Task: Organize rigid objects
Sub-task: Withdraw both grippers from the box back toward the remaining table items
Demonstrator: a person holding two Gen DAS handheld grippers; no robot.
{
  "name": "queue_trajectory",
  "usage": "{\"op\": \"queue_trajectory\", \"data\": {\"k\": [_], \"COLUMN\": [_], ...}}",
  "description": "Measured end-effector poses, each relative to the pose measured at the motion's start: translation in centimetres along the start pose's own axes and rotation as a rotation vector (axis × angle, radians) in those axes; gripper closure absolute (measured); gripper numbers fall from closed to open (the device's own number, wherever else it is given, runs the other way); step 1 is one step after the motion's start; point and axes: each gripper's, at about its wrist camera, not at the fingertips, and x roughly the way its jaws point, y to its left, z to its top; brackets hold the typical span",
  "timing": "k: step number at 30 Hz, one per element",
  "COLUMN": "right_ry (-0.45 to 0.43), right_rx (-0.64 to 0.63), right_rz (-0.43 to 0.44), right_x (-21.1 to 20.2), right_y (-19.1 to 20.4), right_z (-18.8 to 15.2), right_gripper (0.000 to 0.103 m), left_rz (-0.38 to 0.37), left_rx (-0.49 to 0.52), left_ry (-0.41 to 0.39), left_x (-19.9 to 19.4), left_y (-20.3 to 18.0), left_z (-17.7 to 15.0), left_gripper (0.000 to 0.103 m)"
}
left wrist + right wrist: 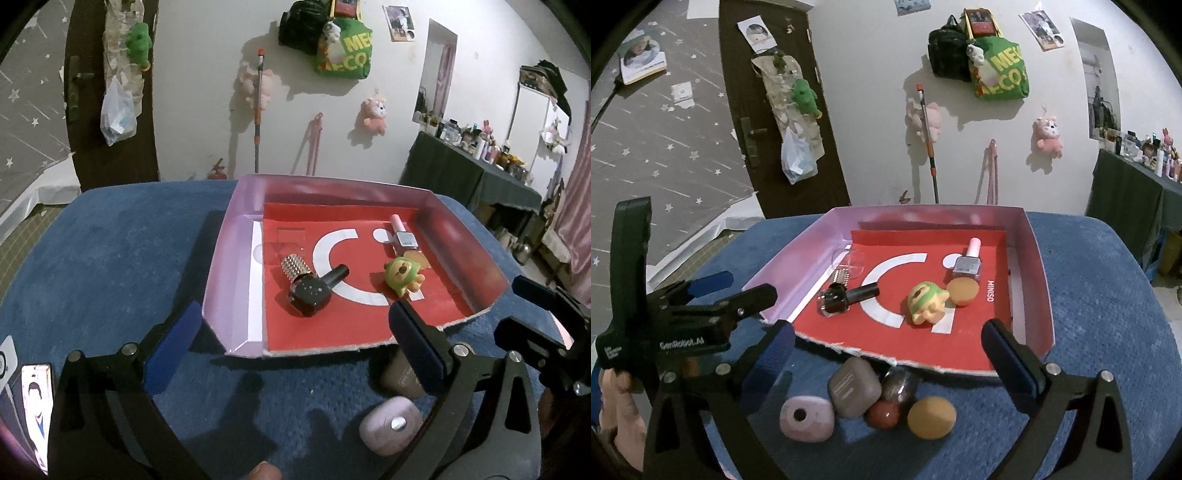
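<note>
A shallow red-lined box with pink walls (236,258) (1039,280) sits on the blue cloth. In it lie a black bottle with a studded cap (308,290) (836,297), a green-hooded toy figure (400,275) (929,302), a pink-capped nail polish (402,236) (967,260) and a tan puff (962,291). In front of the box lie a pink case (391,424) (807,419), a grey-brown case (853,387), a red ball (884,413), an orange ball (931,417) and a dark clear ball (899,384). My left gripper (291,350) is open and empty. My right gripper (886,365) is open and empty above these items.
A phone with a portrait (35,410) lies at the left edge. A door (783,110), a mop (929,144) and hung bags and plush toys (997,70) are on the wall behind. A dark table with bottles (476,162) stands at the right.
</note>
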Motion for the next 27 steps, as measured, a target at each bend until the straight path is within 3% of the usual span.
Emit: {"op": "queue_trajectory", "data": {"k": [11, 27], "right_ry": [-0.022, 0.047], "right_rx": [-0.044, -0.027], "right_rz": [-0.021, -0.019], "right_x": [-2.6, -3.4], "right_y": [2.0, 2.5], "right_z": [-2.7, -6.5], "right_gripper": [0.0, 0.0], "left_rz": [-0.017, -0.026], "left_rx": [0.004, -0.005], "left_ry": [0.001, 0.064], "left_x": [-2.9, -4.4], "left_y": [-0.2, -0.4], "left_z": [-3.2, -8.0], "left_gripper": [0.0, 0.0]}}
